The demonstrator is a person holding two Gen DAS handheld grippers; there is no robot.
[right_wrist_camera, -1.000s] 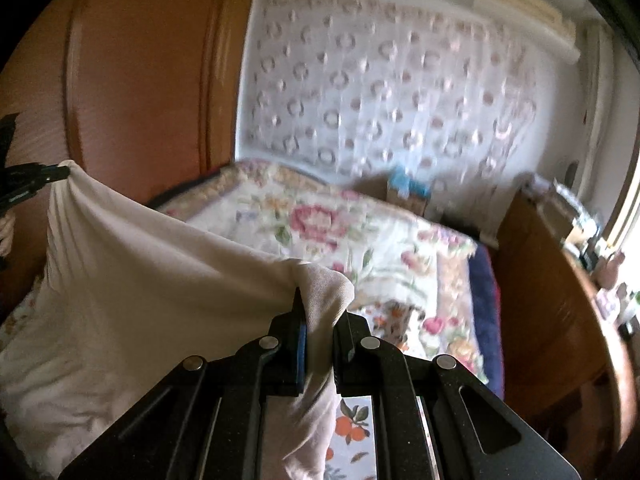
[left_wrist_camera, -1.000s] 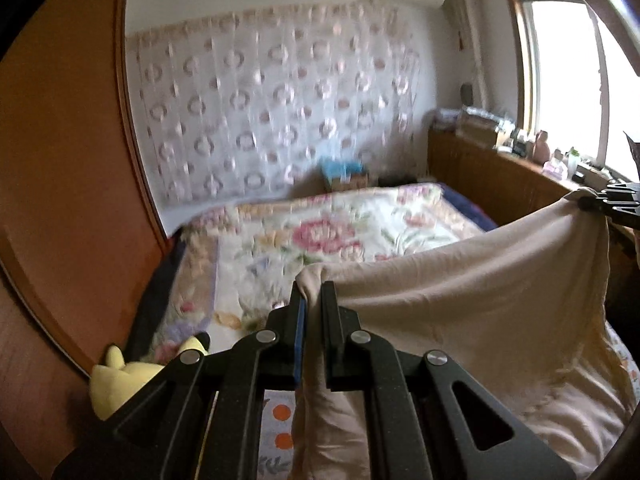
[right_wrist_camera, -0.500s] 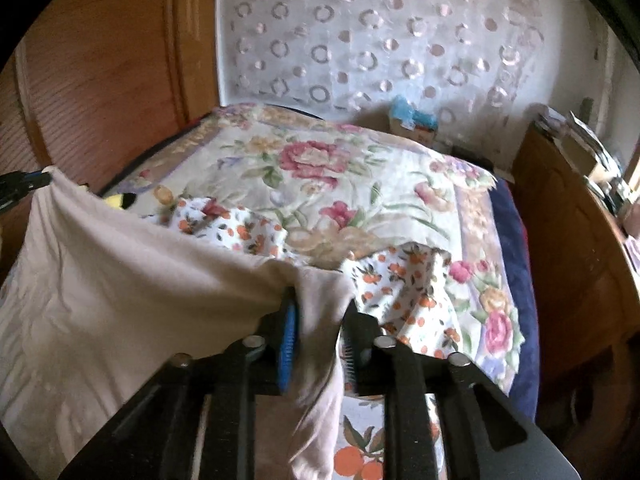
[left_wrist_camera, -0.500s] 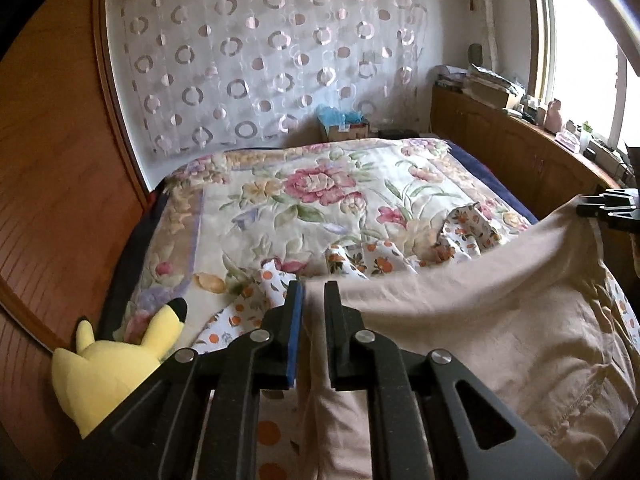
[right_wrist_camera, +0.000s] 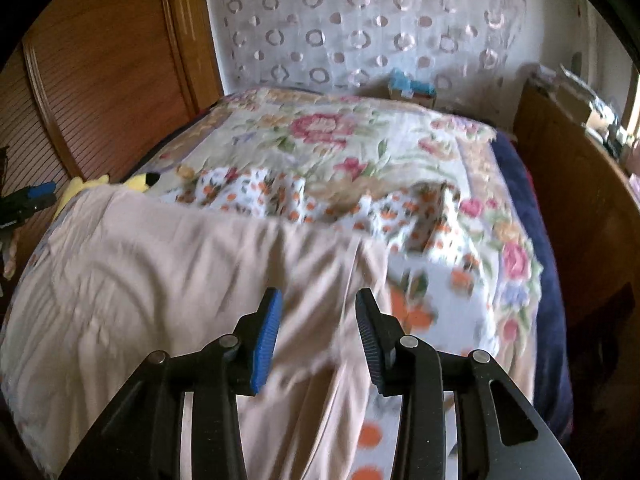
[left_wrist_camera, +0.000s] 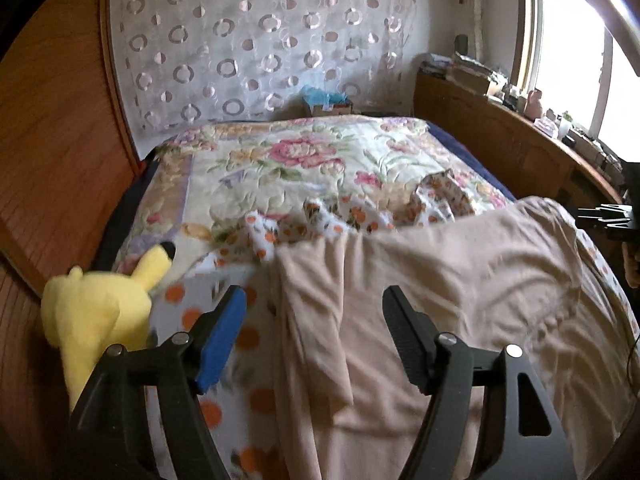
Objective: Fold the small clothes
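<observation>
A beige garment [left_wrist_camera: 460,300] [right_wrist_camera: 168,276] lies spread across the near part of the bed, over a white cloth printed with orange fruit [left_wrist_camera: 320,220] [right_wrist_camera: 400,216]. My left gripper [left_wrist_camera: 312,300] hangs just above the garment's left edge, jaws wide and opening, the cloth below them and no pad pressing it. My right gripper [right_wrist_camera: 318,304] hovers over the garment's right edge, jaws also opening, cloth beneath but not pinched. The right gripper's tips [left_wrist_camera: 604,216] show at the far right of the left wrist view; the left gripper's tips [right_wrist_camera: 28,196] show at the far left of the right wrist view.
A yellow plush toy [left_wrist_camera: 100,312] [right_wrist_camera: 104,184] sits at the bed's left edge by the wooden panel [left_wrist_camera: 52,140]. The floral quilt [left_wrist_camera: 304,160] stretches back toward a curtain. A wooden sideboard [left_wrist_camera: 500,140] with clutter lines the right side under a window.
Both grippers came down toward the bed with the beige garment, then let go of its corners and spread their jaws. The garment now lies flat instead of hanging between them.
</observation>
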